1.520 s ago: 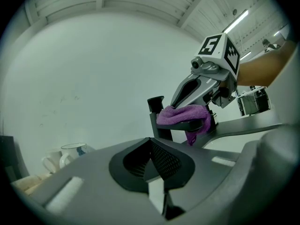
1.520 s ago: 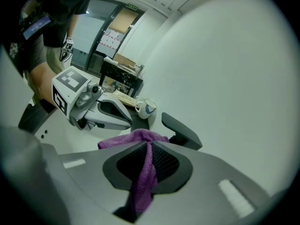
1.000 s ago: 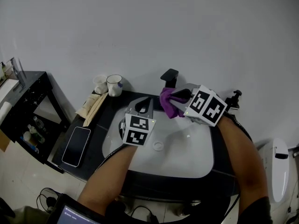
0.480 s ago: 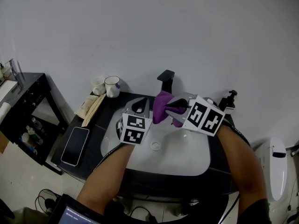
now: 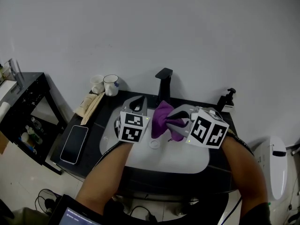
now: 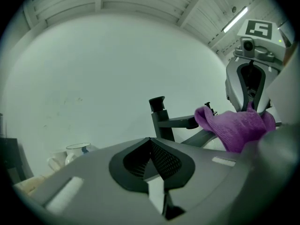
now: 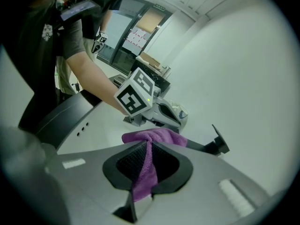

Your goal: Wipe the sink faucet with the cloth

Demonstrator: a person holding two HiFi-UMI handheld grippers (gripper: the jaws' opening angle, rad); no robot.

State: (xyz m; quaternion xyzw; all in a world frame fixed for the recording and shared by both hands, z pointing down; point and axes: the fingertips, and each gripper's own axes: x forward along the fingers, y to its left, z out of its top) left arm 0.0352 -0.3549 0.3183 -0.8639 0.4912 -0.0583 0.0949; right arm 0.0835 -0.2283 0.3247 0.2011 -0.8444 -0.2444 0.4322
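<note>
**Inspector:** State of the cloth, please.

**Assistant:** It was purple and nappy, and bunched into a loose wad. It hung in front of the faucet, over the white sink, and did not touch the faucet.

**Inspector:** Its lie?

**Assistant:** Its long axis ran from the faucet side back toward the person. The fuller free end lay nearer the faucet and the thin end was drawn into the right gripper. In the right gripper view the cloth passed as a narrow fold down the seam between the jaws.

**Inspector:** So the right gripper had hold of it?

**Assistant:** Yes. Both jaws were pressed onto that fold, with no gap beyond the fabric's thickness.

**Inspector:** And the left gripper?

**Assistant:** It was in front of the faucet and to its left, just beside the cloth. In its own view the left gripper had both jaws closed together on nothing.

**Inspector:** The faucet itself?

**Assistant:** It was black, with an upright post and a flat lever on top. In the left gripper view the faucet sent its spout out level from the post, and the cloth was beside the spout's tip.
</note>
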